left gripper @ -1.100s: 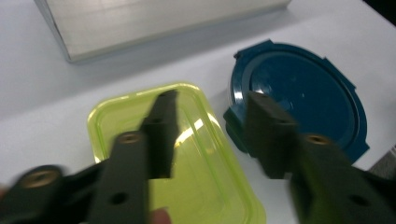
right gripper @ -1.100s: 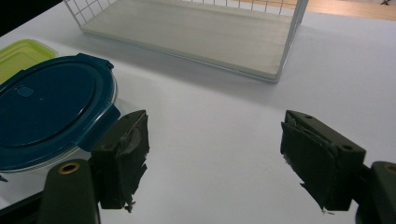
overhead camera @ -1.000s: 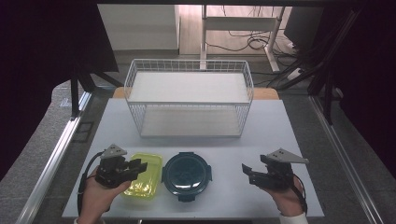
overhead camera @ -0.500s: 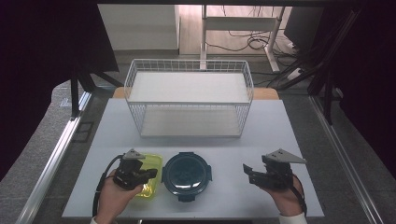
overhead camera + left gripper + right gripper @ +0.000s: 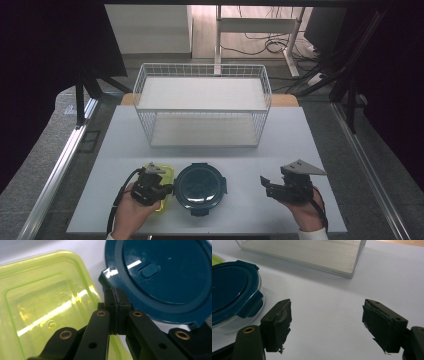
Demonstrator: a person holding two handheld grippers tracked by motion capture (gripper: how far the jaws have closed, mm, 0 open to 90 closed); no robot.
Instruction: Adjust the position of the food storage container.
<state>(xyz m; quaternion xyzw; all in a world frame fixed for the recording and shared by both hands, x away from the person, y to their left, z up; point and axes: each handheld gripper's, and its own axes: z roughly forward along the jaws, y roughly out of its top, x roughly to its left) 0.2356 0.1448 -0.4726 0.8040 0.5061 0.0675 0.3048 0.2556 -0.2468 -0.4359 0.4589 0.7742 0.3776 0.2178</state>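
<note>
My left jaws are pressed fully together, pinching what looks like the rim of the yellow-green container, just beside the round blue-lidded container at the surface's near edge. I judge the grasp made; lifting toward the wire basket likely follows. My right jaws hover wide open, empty.

No readable text, label, brand, number or sign stands on anything here.
</note>
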